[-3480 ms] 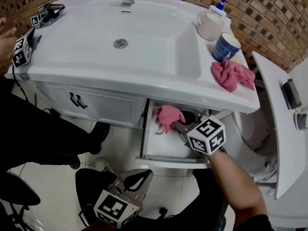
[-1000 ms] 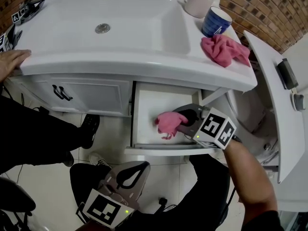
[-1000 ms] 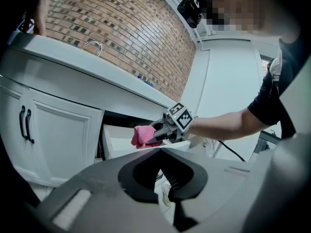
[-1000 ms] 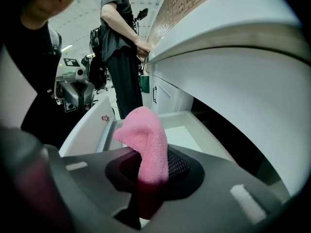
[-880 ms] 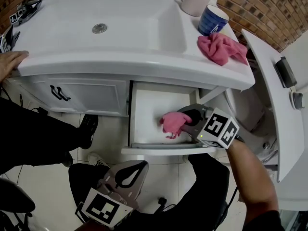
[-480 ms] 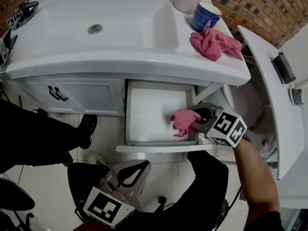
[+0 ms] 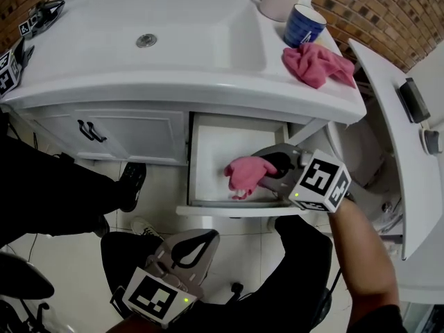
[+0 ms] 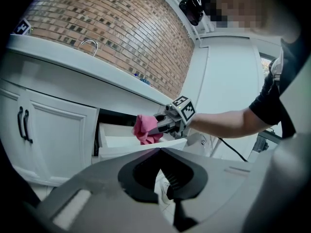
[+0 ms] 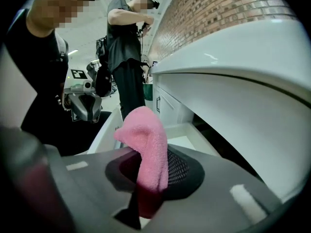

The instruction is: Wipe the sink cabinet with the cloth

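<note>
Between right gripper [image 7: 262, 175] jaws, cloth [image 7: 243, 173], inside drawer [image 7: 211, 141]

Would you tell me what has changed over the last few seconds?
The right gripper swept the pink cloth from the back of the drawer to its front, then right and back leftward. Its jaws stay shut on it; the left gripper stays low.

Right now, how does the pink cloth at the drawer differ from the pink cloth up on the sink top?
The held cloth is clamped in the right gripper's jaws over the open drawer; the counter cloth lies loose on the sink top beside the blue mug. The held cloth is bunched small; the counter cloth spreads wider. Both are pink.
</note>
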`<state>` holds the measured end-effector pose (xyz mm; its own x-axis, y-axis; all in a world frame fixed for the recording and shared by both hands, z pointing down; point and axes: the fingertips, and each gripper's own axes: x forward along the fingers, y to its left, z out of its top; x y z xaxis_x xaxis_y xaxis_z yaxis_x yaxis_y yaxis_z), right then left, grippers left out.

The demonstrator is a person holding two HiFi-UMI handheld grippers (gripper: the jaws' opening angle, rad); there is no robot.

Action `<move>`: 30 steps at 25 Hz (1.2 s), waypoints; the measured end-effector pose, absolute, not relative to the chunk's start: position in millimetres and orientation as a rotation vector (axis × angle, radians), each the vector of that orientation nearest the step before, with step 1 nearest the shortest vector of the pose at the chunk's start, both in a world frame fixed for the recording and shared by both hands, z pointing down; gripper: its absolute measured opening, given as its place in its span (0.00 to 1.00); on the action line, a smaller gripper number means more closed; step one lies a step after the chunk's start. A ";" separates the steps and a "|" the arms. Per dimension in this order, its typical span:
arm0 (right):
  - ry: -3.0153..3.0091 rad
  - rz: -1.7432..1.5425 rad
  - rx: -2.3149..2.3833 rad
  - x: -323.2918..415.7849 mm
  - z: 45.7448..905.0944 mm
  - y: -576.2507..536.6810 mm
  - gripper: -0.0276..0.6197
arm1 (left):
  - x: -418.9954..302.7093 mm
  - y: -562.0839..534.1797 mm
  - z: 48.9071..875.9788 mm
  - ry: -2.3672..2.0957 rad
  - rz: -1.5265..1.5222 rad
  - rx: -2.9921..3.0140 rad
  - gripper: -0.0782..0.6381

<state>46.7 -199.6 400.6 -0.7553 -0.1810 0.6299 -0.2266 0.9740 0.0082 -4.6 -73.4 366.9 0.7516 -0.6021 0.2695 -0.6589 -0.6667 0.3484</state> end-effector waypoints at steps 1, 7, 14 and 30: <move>-2.460 0.082 0.251 32.0 401.7 -197.2 0.16 | -7.2 -72.6 366.8 -0.964 0.180 2.520 0.12; -2.471 0.072 0.082 -23.0 419.4 -182.2 0.16 | -20.9 -65.4 370.0 -0.969 0.186 2.512 0.12; -2.401 0.117 0.018 -12.6 436.7 -175.7 0.16 | -32.5 -66.8 369.5 -0.979 0.159 2.499 0.12; -2.261 0.187 0.164 99.5 444.5 -172.5 0.16 | -8.6 -63.2 367.3 -0.930 0.164 2.521 0.12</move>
<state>99.5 -172.5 444.5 -0.6383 -0.0555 0.7678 -0.1811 0.9802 -0.0798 -8.6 -63.2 367.3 0.7659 -0.5886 0.2587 -0.6416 -0.6738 0.3666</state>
